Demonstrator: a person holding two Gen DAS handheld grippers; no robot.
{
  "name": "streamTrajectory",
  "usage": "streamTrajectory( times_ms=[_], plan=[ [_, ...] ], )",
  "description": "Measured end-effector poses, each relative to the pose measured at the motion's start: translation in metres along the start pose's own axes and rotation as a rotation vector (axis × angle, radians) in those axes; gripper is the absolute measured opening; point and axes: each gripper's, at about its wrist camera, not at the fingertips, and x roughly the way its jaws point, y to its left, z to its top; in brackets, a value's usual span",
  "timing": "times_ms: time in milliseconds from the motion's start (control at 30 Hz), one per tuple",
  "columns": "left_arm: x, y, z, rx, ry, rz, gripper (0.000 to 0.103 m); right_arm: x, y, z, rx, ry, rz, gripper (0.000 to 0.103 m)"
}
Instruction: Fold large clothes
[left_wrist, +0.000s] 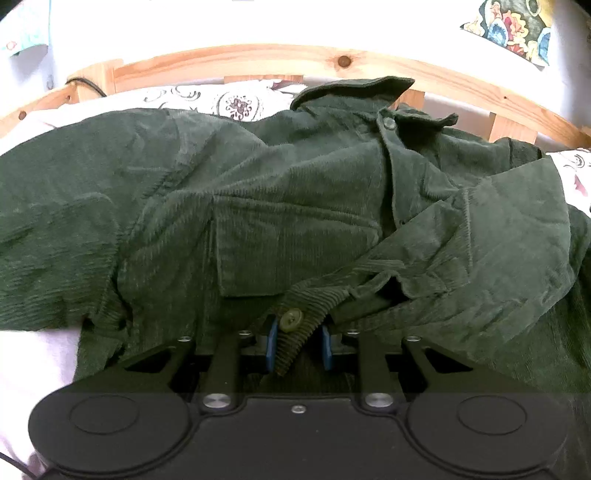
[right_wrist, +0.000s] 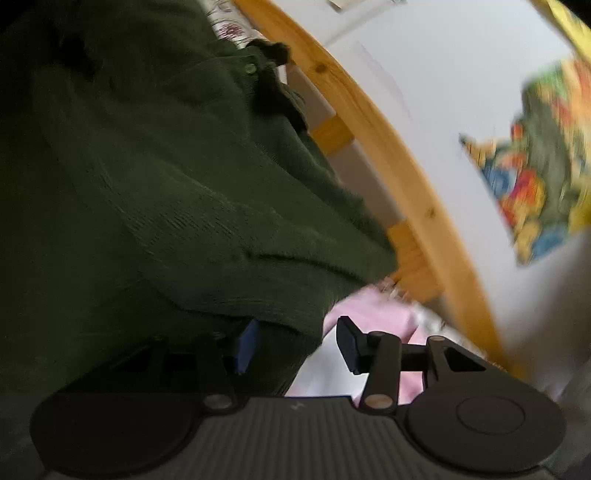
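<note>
A dark green corduroy shirt lies spread on the bed, collar at the far side, one sleeve folded across its front. My left gripper has its blue pads either side of the sleeve cuff with its button; there is a gap between the pads and the cuff. In the blurred right wrist view the same shirt fills the left side. My right gripper is open at the shirt's edge, its left finger under the fabric and its right finger over the pink sheet.
A wooden bed frame curves behind the shirt, with a white wall beyond. A patterned pillow lies at the head. Pink sheet shows at the left and in the right wrist view. A colourful picture hangs on the wall.
</note>
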Motion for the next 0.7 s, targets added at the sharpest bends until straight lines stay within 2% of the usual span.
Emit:
streamTrajectory(
  times_ms=[33, 67, 100, 133, 233, 333, 433, 533, 567, 600, 667, 700],
  plan=[
    [-0.003, -0.002, 0.000, 0.003, -0.004, 0.005, 0.025, 0.005, 0.001, 0.003, -0.012, -0.003, -0.019, 0.051],
    [-0.006, -0.003, -0.001, 0.003, -0.010, 0.006, 0.024, 0.009, 0.000, 0.006, -0.016, 0.000, -0.035, 0.040],
    [-0.009, -0.003, -0.001, 0.001, -0.018, 0.002, 0.024, 0.011, -0.004, 0.008, 0.001, 0.007, -0.022, 0.009],
    [-0.011, -0.004, -0.001, 0.002, -0.026, 0.006, 0.024, 0.010, -0.009, 0.009, 0.034, 0.011, -0.001, 0.004],
    [-0.016, -0.006, -0.002, -0.004, -0.049, 0.023, 0.023, -0.008, -0.029, 0.001, 0.147, -0.006, -0.031, 0.003],
    [-0.012, -0.009, -0.009, -0.013, -0.027, -0.015, 0.023, -0.018, -0.057, -0.019, 0.416, 0.017, 0.009, 0.003],
    [-0.005, -0.025, -0.022, 0.082, -0.039, 0.011, 0.023, 0.000, -0.057, -0.038, 0.571, 0.101, 0.071, 0.003],
    [-0.004, -0.033, -0.029, 0.171, -0.025, 0.022, 0.026, 0.014, -0.054, -0.048, 0.640, 0.145, 0.115, 0.008],
    [-0.006, -0.032, -0.030, 0.185, -0.024, 0.009, 0.029, 0.011, -0.054, -0.047, 0.629, 0.142, 0.114, 0.014],
    [-0.010, -0.030, -0.030, 0.191, -0.028, -0.002, 0.032, 0.006, -0.057, -0.045, 0.617, 0.142, 0.102, 0.028],
    [-0.016, -0.021, -0.030, 0.184, -0.031, -0.036, 0.040, -0.004, -0.070, -0.043, 0.640, 0.131, 0.108, 0.040],
    [-0.018, -0.016, -0.030, 0.174, -0.029, -0.052, 0.046, -0.011, -0.074, -0.042, 0.655, 0.124, 0.113, 0.043]
  ],
)
